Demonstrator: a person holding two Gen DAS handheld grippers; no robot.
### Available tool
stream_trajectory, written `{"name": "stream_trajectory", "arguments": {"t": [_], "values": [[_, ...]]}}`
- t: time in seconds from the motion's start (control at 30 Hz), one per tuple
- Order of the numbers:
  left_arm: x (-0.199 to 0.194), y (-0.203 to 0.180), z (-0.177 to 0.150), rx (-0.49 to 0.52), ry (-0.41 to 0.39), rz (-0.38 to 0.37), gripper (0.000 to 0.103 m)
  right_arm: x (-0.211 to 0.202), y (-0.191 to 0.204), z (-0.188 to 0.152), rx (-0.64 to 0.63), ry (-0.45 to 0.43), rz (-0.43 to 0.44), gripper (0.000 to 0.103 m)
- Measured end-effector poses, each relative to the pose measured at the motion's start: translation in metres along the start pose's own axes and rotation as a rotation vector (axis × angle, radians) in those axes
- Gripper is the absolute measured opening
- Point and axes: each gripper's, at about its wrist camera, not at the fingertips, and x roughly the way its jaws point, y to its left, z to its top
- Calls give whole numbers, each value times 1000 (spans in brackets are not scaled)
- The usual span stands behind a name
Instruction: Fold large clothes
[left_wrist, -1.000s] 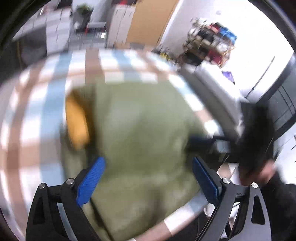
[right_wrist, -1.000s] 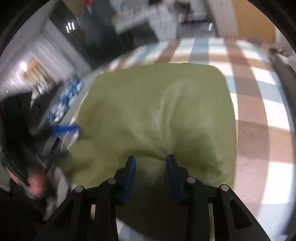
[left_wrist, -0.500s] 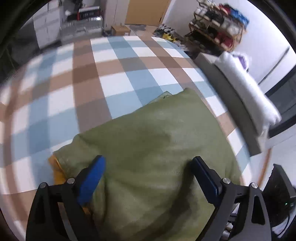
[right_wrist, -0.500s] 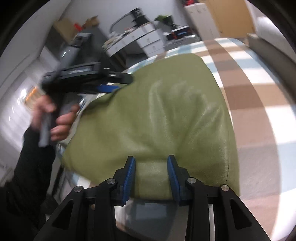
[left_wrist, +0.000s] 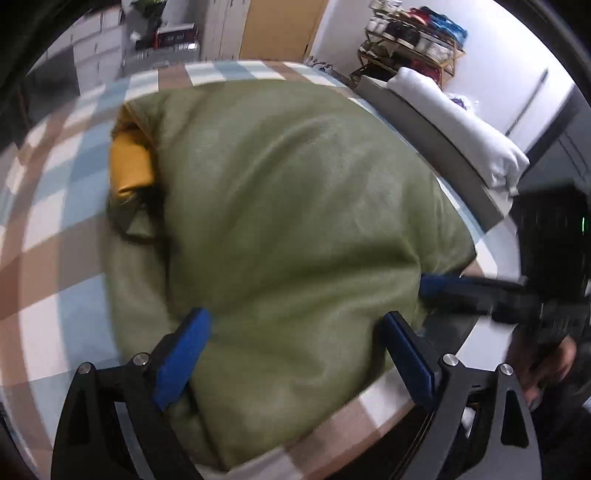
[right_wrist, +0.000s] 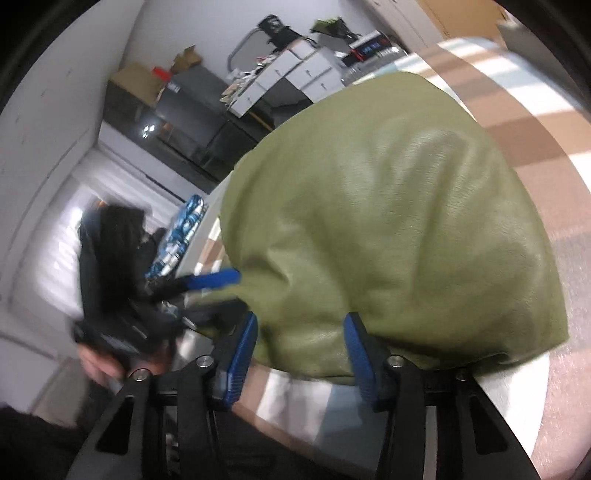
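A bulky olive-green jacket lies folded on the checkered bed cover, with its orange lining showing at the far left edge. My left gripper hangs wide open low over the jacket's near fold, and the cloth bulges up between its blue pads. In the right wrist view the same jacket fills the middle. My right gripper is shut on a thick roll of its near edge, and creases run out from the grip. One of its fingers shows at the jacket's right corner.
A grey bed edge with a white bolster runs along the right, and a shoe rack stands behind it. White drawers and a dark cabinet stand beyond the bed. A person's hand holds the right gripper at the near right.
My left gripper has dropped toward the jacket and sits closer over its near fold, still wide. The right gripper has rolled and keeps its hold on the jacket's edge.
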Motion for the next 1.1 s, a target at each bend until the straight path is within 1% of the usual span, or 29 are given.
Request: {"name": "stream_trajectory", "arguments": {"t": [0.03, 0.07, 0.1, 0.17, 0.2, 0.23, 0.27, 0.3, 0.37, 0.4, 0.47, 0.5, 0.53, 0.57, 0.6, 0.63, 0.67, 0.7, 0.73, 0.77, 0.8, 0.83, 0.9, 0.93, 0.97, 1.0, 1.03, 1.07, 1.1], "values": [[-6, 1, 0, -10, 3, 1, 91, -11, 3, 2, -16, -32, -23, 42], [-14, 5, 1, -38, -11, 2, 91, -25, 6, 7, -36, -84, -48, 42], [-24, 11, -1, -74, -50, -21, 91, -40, 8, 11, -51, -131, -62, 43], [-27, 22, -5, -116, -84, -53, 91, -51, 3, 22, -46, -162, -89, 47], [-13, 29, -8, -131, -39, -47, 91, -50, -1, 26, -35, -158, -124, 48], [4, 36, -11, -148, 9, -64, 91, -41, -9, 30, -17, -128, -173, 48], [11, 39, -15, -168, -1, -83, 91, -30, -15, 31, -5, -86, -208, 47], [9, 40, -18, -173, -40, -87, 91, -14, -21, 30, -1, -44, -235, 47], [4, 36, -15, -163, -35, -72, 91, -8, -9, 26, -60, -58, -277, 51], [-2, 38, -14, -179, -39, -82, 91, -7, -1, 26, -84, -46, -286, 56], [-16, 49, -13, -221, -62, -96, 91, -10, 11, 29, -124, -18, -264, 56], [-25, 59, -12, -249, -86, -74, 92, -16, 15, 33, -139, -19, -239, 56], [-30, 64, -13, -271, -104, -50, 92, -25, 17, 40, -151, -44, -228, 55], [-36, 77, -13, -309, -128, -28, 92, -35, 15, 43, -155, -79, -234, 56], [-38, 90, -13, -353, -135, -29, 92, -46, 11, 51, -148, -131, -249, 64], [-35, 101, -12, -399, -123, -43, 93, -56, 5, 62, -127, -175, -271, 77], [-27, 113, -11, -459, -89, -91, 93, -56, 2, 69, -109, -194, -287, 82], [-14, 119, -9, -493, -46, -171, 93, -56, -7, 81, -91, -195, -303, 85], [-2, 123, -5, -500, -1, -239, 93, -51, -19, 93, -77, -167, -305, 84], [7, 125, -2, -510, 31, -264, 93, -44, -28, 101, -64, -133, -296, 84], [13, 125, 3, -513, 43, -285, 93, -34, -42, 111, -29, -87, -285, 84], [20, 125, 9, -504, 55, -322, 93, -28, -52, 115, 2, -56, -274, 84], [32, 122, 18, -501, 83, -401, 93, -6, -74, 126, 54, 36, -212, 84], [39, 120, 23, -508, 97, -446, 93, 3, -80, 128, 70, 63, -195, 84], [46, 117, 28, -512, 115, -489, 93, 11, -88, 132, 97, 93, -158, 84], [51, 115, 33, -513, 128, -511, 92, 18, -94, 134, 136, 114, -97, 84], [53, 113, 39, -503, 139, -513, 92, 24, -96, 135, 163, 137, -39, 81], [53, 109, 43, -482, 143, -500, 92, 27, -95, 136, 163, 148, -25, 82], [53, 103, 47, -447, 148, -481, 89, 31, -91, 136, 137, 147, -42, 82]]}}
